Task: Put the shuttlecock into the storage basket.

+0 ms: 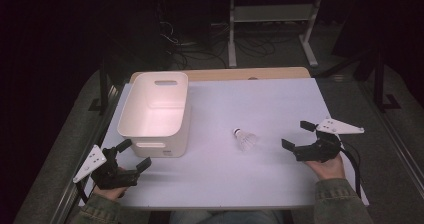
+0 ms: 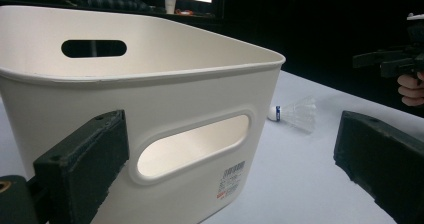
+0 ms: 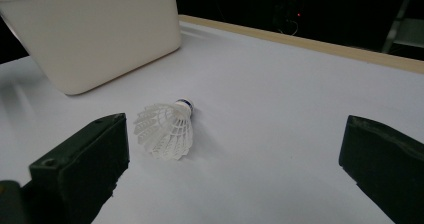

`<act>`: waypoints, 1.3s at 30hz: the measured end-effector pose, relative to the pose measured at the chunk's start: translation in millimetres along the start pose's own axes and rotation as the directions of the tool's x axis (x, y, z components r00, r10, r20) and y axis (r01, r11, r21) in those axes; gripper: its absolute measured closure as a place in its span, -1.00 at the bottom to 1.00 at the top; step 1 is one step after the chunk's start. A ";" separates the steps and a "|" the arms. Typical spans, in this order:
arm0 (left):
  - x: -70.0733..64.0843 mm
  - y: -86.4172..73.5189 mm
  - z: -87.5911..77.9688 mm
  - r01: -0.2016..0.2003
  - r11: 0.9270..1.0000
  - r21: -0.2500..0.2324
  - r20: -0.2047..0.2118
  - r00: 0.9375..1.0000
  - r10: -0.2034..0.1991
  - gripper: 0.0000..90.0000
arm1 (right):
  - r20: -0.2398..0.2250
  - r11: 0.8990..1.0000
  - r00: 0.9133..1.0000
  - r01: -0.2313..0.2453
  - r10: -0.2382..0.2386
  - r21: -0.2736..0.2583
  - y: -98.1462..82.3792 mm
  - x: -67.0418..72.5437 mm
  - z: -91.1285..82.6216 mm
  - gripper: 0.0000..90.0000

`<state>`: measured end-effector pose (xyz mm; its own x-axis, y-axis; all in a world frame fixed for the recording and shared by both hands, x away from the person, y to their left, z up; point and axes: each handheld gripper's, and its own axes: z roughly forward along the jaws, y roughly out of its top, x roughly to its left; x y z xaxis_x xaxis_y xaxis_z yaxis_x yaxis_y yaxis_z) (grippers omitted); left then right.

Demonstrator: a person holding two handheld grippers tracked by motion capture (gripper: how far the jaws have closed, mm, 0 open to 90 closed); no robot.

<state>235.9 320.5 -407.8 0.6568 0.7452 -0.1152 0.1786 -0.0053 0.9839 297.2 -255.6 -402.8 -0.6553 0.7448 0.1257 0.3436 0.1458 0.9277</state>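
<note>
White plastic shuttlecock (image 1: 245, 139) lay on its side on the white table (image 1: 260, 174), right of the white plastic handled bin (image 1: 155, 115). Bin's barcode sticker (image 2: 231, 178) was unreadable. Left gripper (image 1: 134, 155) and right gripper (image 1: 297, 134): jaws apart, empty.

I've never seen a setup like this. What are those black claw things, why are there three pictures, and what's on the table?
No robot here: a person sits at a white table and holds a hand-operated clamp with two black jaws in each hand. The high view looks down from above: the left gripper is at lower left, the right gripper at right. The other two pictures come from small cameras riding on each gripper, looking out between its own jaws. On the table stand an empty white plastic bin with handle slots, and a white shuttlecock lying on its side. Both grippers are open and hold nothing. The right one points toward the shuttlecock.
</note>
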 end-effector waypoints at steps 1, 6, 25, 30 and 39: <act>0.0 0.0 0.0 0.000 1.000 0.000 0.000 1.000 0.000 -0.98 | 0.002 1.000 1.000 0.001 -0.001 0.002 -0.1 -0.1 0.0 -1.00; -0.3 0.2 0.0 -0.004 1.000 0.001 -0.001 1.000 0.004 -0.98 | 0.000 1.000 1.000 -0.004 0.004 0.002 0.1 0.5 -0.6 -1.00; -1.2 -0.4 -0.7 0.020 1.000 -0.013 -0.008 1.000 -0.020 -0.98 | -0.004 0.999 1.000 -0.001 0.001 0.050 3.2 4.4 1.4 -1.00; -0.7 -0.2 -1.1 0.016 1.000 -0.015 -0.009 1.000 -0.016 -0.98 | -0.010 0.998 1.000 0.005 -0.004 0.070 7.4 6.0 2.8 -1.00; -0.2 0.1 -2.0 0.026 0.999 -0.025 -0.009 1.000 -0.026 -0.98 | -0.021 0.995 1.000 0.015 -0.013 0.094 18.2 6.2 5.9 -1.00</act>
<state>234.3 321.7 -407.4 0.6455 0.7508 -0.1400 0.1773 0.0310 0.9837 303.4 -244.5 -387.2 -0.6739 0.7289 0.1209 0.3956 0.2176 0.8923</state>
